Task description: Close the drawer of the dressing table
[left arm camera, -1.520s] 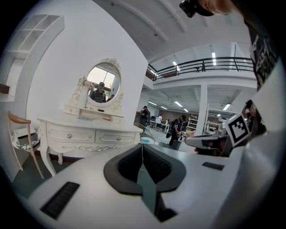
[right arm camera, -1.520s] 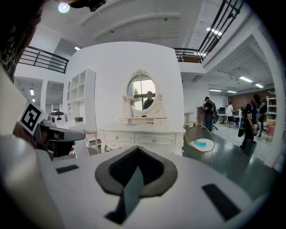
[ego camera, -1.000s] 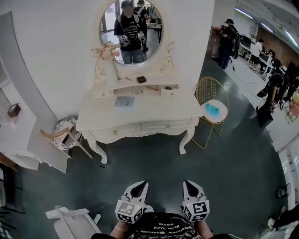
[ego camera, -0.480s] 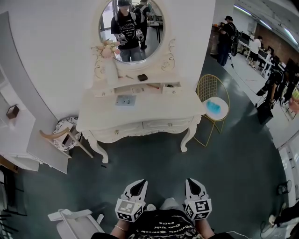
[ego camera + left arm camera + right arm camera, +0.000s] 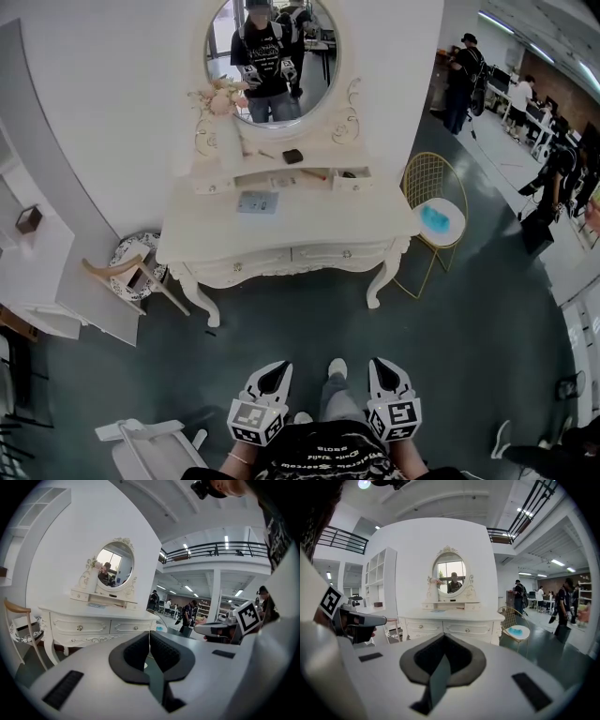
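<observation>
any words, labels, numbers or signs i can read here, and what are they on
No text can be read for certain.
Black shirt: white print, upside down, too blurred to read.
Paper on the dressing table: too small to read.
Left hand-held gripper and right hand-held gripper: square black-and-white markers, no letters.

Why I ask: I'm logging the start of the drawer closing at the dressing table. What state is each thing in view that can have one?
Two wide white front drawers: both shut.
Small white upper right drawer: appears pulled open.
Left hand-held gripper: jaws together, empty.
Right hand-held gripper: jaws together, empty.
Gold wire chair: upright, beside the table.
</observation>
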